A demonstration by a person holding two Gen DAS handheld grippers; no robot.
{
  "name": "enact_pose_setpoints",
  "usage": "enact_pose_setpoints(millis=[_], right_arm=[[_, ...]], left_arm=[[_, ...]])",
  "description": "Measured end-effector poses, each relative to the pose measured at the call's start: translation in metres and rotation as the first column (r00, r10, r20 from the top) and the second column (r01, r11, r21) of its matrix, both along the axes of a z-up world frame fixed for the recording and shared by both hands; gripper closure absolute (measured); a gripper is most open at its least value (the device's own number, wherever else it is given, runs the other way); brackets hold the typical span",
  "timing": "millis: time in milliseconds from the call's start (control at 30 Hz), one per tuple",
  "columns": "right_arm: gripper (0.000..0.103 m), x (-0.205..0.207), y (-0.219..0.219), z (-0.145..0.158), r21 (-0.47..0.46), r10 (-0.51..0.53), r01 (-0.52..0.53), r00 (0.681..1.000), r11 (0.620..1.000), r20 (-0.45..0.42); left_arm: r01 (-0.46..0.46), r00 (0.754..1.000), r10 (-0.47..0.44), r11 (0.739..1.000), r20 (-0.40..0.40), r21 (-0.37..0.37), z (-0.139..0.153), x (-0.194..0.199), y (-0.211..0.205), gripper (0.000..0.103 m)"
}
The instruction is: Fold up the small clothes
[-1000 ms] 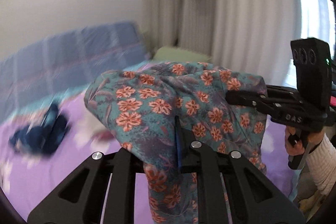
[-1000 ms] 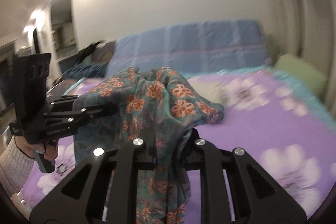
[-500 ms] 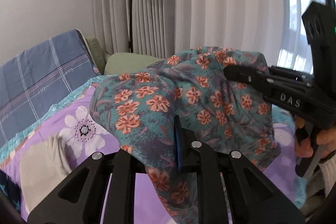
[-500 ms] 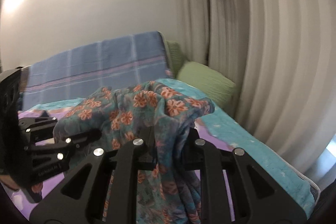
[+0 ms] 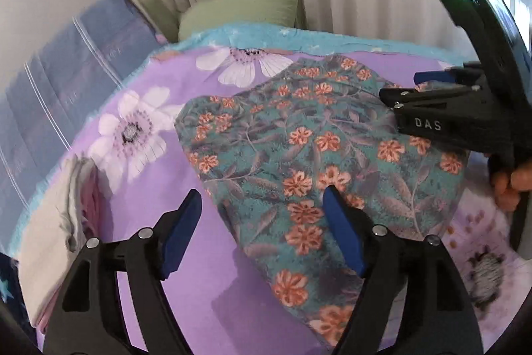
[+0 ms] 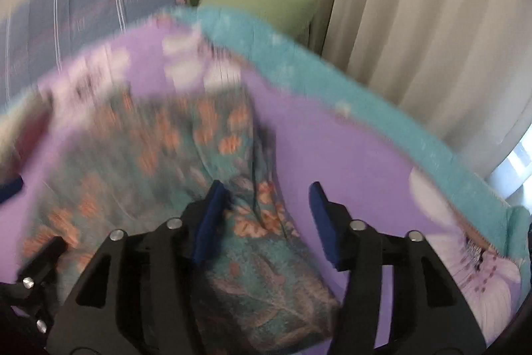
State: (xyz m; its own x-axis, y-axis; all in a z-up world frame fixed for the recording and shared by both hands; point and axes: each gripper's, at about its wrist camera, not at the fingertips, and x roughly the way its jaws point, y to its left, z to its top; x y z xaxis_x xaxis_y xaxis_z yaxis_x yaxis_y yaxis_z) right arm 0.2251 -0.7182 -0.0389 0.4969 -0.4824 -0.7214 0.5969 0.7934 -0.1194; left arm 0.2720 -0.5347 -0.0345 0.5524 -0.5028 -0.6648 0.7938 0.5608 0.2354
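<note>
both the left hand-held gripper [image 5: 262, 210] and the right hand-held gripper [image 6: 266, 205] are opening, their pads off the floral garment [image 5: 319, 155] lying on the bed [image 5: 186, 271], so the next move is probably to regrip an edge for folding.

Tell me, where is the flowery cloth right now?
The flowery cloth lies spread on the purple bedspread, in the middle of the left wrist view, below the green pillow and right of the white folded pile.

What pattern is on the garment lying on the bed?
Orange flowers on teal, with purplish leaves: the garment shows best in the left wrist view.
</note>
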Motion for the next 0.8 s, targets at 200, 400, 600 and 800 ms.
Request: enact_pose_setpoints(millis=[200, 400, 600, 800], right_arm=[[0.044, 0.005, 0.025, 0.003, -0.088, -0.035, 0.032, 0.999, 0.996, -0.032], [0.028, -0.011, 0.020, -0.004, -0.121, -0.099, 0.098, 0.995, 0.988, -0.002], [0.027, -0.081, 0.052, 0.035, -0.107, -0.113, 0.126, 0.987, 0.986, 0.118], [0.018, -0.187, 0.120, 0.066, -0.092, -0.050, 0.075, 0.966, 0.993, 0.254]], left_arm=[[-0.045, 0.996, 0.044, 0.999, -0.072, -0.012, 0.002, 0.010, 0.006, 0.024], [-0.172, 0.968, 0.146, 0.978, -0.206, -0.116, 0.002, 0.006, 0.038, 0.009], [-0.135, 0.979, 0.089, 0.959, -0.185, -0.250, 0.038, -0.047, 0.091, 0.001], [-0.034, 0.999, 0.029, 0.943, -0.023, -0.330, 0.083, -0.124, 0.134, 0.001]])
